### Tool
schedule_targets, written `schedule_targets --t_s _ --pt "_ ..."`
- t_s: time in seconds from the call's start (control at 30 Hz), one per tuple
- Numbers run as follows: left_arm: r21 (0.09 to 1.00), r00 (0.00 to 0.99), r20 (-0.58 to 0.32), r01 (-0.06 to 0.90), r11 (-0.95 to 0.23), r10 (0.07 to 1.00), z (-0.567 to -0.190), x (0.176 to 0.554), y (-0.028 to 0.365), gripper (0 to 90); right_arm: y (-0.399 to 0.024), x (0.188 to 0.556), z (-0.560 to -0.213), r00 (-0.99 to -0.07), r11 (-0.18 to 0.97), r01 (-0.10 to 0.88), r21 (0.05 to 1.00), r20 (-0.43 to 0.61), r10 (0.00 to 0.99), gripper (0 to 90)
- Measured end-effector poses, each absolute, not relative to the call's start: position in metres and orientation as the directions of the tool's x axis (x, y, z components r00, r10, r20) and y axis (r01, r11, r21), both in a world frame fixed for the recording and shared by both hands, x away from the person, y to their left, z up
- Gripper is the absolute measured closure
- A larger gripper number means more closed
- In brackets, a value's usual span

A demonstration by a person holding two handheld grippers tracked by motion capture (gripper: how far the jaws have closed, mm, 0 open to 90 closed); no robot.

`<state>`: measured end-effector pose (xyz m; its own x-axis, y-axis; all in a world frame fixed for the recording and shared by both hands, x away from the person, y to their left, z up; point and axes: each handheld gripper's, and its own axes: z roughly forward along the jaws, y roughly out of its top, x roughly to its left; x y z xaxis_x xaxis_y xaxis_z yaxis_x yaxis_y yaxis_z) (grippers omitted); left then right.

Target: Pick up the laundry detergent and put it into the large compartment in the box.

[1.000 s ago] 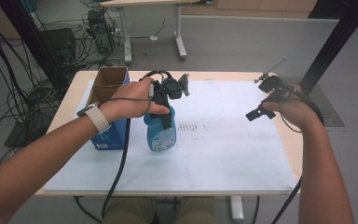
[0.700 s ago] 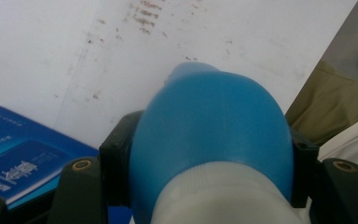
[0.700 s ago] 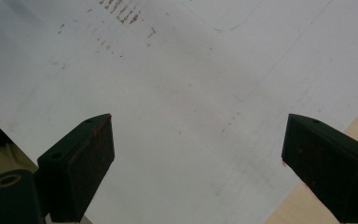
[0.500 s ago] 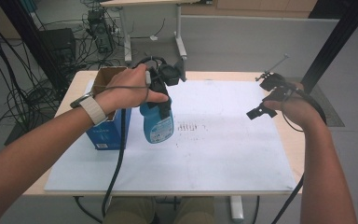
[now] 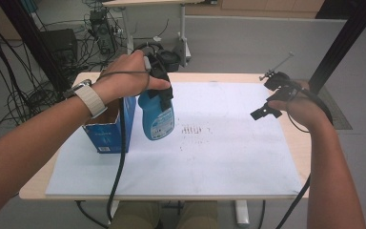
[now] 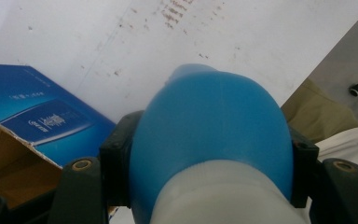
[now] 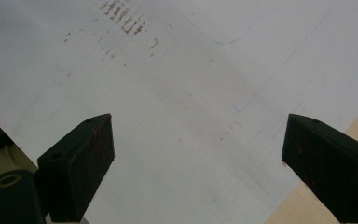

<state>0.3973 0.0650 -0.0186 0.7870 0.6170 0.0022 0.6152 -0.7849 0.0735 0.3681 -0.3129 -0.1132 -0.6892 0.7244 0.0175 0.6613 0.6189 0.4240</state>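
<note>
Blue bottle upright, neck up, clamped in left gripper, beside box

Wooden table, white sheet on top; grey floor; second table's legs; tangled cables at left.
</note>
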Motion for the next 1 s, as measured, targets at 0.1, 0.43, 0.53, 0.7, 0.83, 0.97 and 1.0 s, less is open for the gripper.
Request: schedule_targets --t_s 0.1,0.43,0.53,0.7,0.83,0.97,1.0 --pt "0.076 0.775 -0.006 0.630 -0.773 0.632 -0.015 0.400 0.067 37.4 -0.312 0.368 -0.113 -0.690 0.618 0.659 0.427 0.017 0.724 9.1" --pt "0.096 0.740 -0.001 0.670 -0.736 0.673 0.002 0.401 0.072 37.4 -0.311 0.371 -0.114 -0.691 0.621 0.659 0.424 0.018 0.722 9.2" --pt "0.092 0.731 -0.005 0.680 -0.727 0.683 0.005 0.403 0.073 37.4 -0.309 0.371 -0.113 -0.693 0.624 0.658 0.422 0.015 0.720 9.2" --pt "0.086 0.722 0.009 0.689 -0.720 0.692 0.011 0.401 0.072 37.4 -0.307 0.372 -0.113 -0.698 0.627 0.653 0.424 0.015 0.716 9.2" --pt "0.086 0.707 0.002 0.704 -0.705 0.707 0.014 0.401 0.074 37.4 -0.307 0.372 -0.113 -0.699 0.626 0.650 0.431 0.018 0.714 9.2" --pt "0.078 0.688 -0.015 0.724 -0.686 0.725 0.018 0.405 0.078 37.4 -0.306 0.372 -0.113 -0.704 0.628 0.647 0.432 0.020 0.710 9.2" --pt "0.077 0.686 -0.017 0.726 -0.683 0.728 0.019 0.406 0.079 37.4 -0.306 0.372 -0.113 -0.705 0.628 0.645 0.435 0.023 0.708 9.2"
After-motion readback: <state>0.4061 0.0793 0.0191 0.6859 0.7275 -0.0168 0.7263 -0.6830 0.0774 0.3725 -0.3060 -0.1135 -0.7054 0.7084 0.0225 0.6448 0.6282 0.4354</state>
